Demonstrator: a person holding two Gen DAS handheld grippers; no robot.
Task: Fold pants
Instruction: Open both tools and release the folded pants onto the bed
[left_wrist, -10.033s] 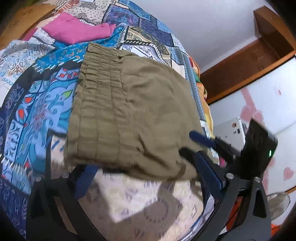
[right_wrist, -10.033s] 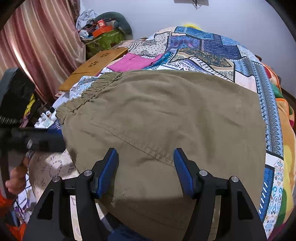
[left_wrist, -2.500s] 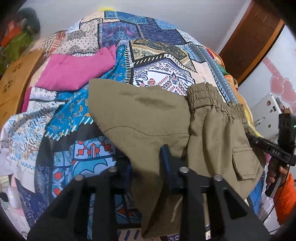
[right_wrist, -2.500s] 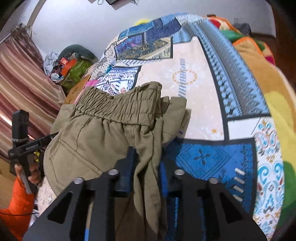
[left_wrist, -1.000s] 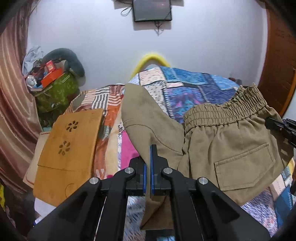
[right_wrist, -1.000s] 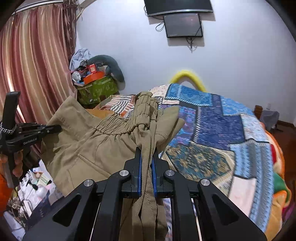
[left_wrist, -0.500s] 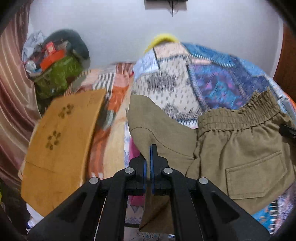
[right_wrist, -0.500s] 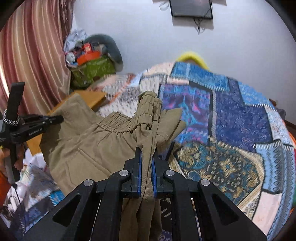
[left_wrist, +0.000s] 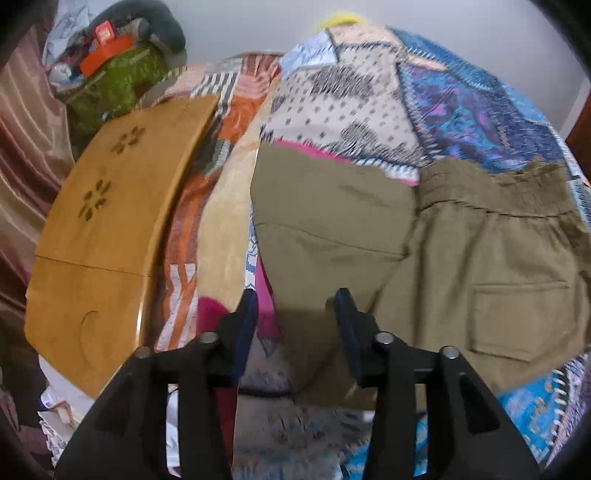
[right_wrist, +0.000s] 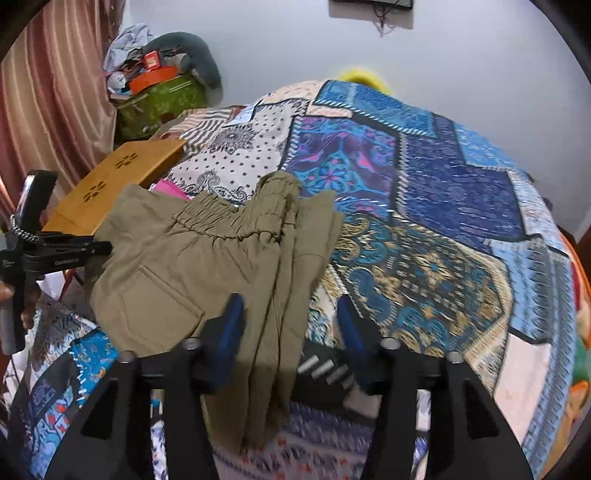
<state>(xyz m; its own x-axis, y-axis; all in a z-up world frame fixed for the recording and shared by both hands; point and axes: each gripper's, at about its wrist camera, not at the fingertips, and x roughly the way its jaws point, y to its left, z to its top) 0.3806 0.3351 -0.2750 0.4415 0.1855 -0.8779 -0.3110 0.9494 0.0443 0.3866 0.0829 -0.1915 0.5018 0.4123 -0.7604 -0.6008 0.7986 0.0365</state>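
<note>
The olive-green pants (left_wrist: 424, 243) lie on the patchwork bedspread (left_wrist: 480, 110), elastic waistband away from me, back pocket facing up. My left gripper (left_wrist: 295, 325) is open, its jaws standing either side of the near left edge of the cloth. In the right wrist view the pants (right_wrist: 192, 258) lie bunched at the waistband, with a folded strip running toward me. My right gripper (right_wrist: 291, 328) is open over that strip. The left gripper shows at the left in the right wrist view (right_wrist: 99, 248).
A wooden lap table (left_wrist: 110, 229) lies at the bed's left side. A pink garment (left_wrist: 266, 295) lies under the pants. A green bag with clutter (right_wrist: 159, 99) stands by the wall near the curtain (right_wrist: 48, 92). The bedspread (right_wrist: 443, 221) extends to the right.
Both grippers have opened and let go of the pants. The pants have dropped from being held up onto the bed.
</note>
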